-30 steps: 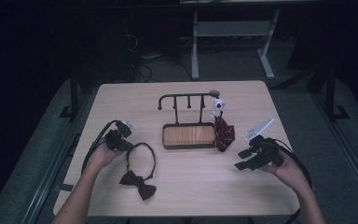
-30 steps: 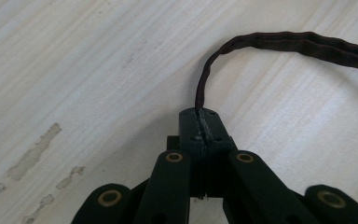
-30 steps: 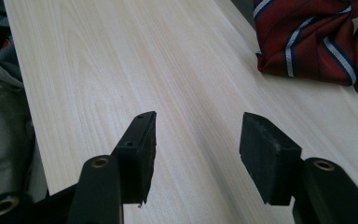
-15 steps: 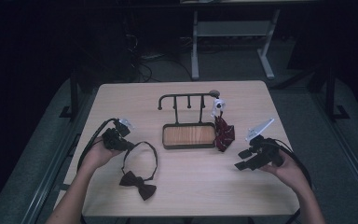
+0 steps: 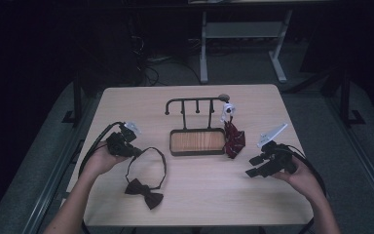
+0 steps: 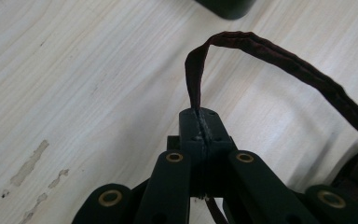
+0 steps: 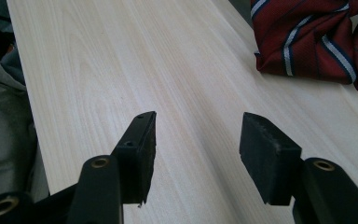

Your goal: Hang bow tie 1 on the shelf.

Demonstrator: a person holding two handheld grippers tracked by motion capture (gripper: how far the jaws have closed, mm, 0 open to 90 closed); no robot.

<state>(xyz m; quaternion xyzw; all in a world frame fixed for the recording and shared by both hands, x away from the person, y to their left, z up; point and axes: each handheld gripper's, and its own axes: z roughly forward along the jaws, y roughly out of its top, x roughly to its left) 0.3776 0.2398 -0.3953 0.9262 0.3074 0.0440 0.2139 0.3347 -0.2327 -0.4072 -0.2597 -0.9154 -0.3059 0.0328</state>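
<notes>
A dark maroon bow tie point(image 5: 143, 191) lies on the table near its front left, its strap point(image 5: 161, 163) looping up toward the stand. My left gripper point(image 5: 135, 151) is shut on that strap point(image 6: 242, 44), which rises out of the closed jaws and arcs to the right. A red striped bow tie point(image 5: 233, 137) hangs beside the black stand point(image 5: 197, 141) with its wooden base; the red striped bow tie point(image 7: 317, 39) also lies ahead of my right gripper point(image 7: 196, 149). My right gripper point(image 5: 254, 166) rests open at the front right, nothing between its jaws.
The stand carries a black rail with hooks point(image 5: 195, 102) and a small white clip point(image 5: 228, 110). The table's front edge point(image 7: 32, 135) runs at the left of the right gripper view. A white frame point(image 5: 243, 34) stands on the floor behind the table.
My left gripper has shifted slightly right and toward the stand, drawing the strap with it. The right gripper has stayed put.
</notes>
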